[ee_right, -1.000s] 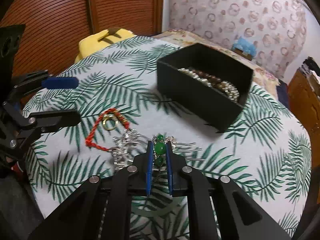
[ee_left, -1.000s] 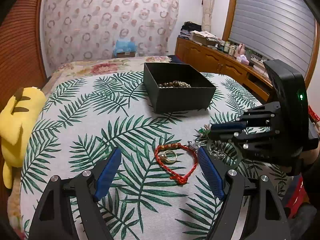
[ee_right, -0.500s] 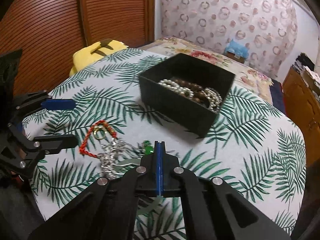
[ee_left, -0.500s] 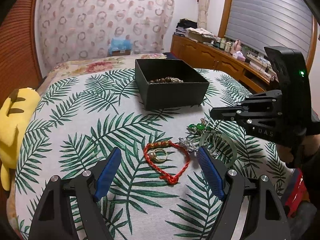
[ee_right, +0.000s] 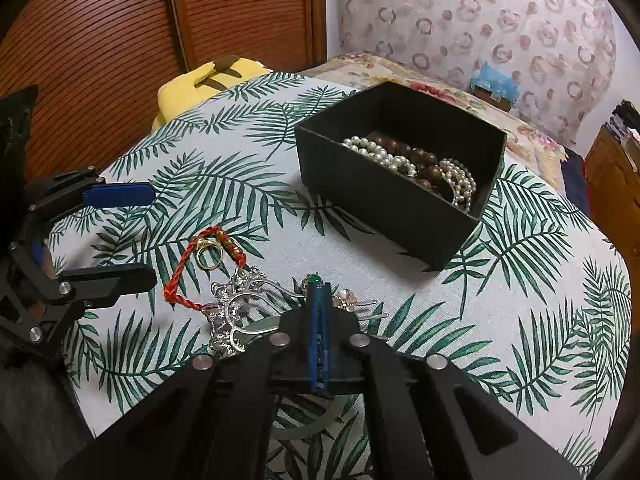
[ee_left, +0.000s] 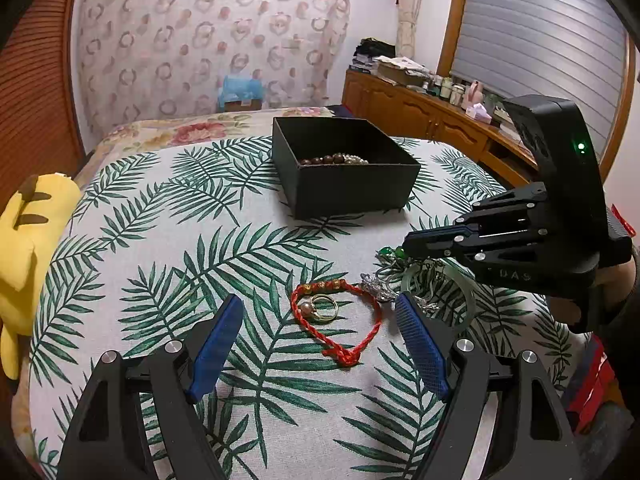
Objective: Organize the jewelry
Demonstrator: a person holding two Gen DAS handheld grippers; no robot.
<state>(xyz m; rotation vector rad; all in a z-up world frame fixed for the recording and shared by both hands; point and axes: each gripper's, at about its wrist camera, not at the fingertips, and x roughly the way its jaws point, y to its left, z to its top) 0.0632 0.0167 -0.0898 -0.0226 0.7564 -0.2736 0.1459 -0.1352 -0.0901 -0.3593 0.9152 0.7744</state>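
Loose jewelry lies on the leaf-print cloth: a red cord bracelet around a gold ring, a silver ornament and a pale green bangle. My left gripper hovers open just short of the bracelet and ring. My right gripper pinches a green-bead piece at its tips; its jaws are almost together and opening slightly. The black box behind holds pearl and brown bead strands.
A yellow plush toy lies at the cloth's left edge. Wooden slatted doors stand behind it. A wooden sideboard with clutter runs along the right wall. A person's hand holds the right gripper.
The right gripper's jaws, open around the green beads a second ago, have come together on that piece. The left gripper has stayed open over the bracelet.
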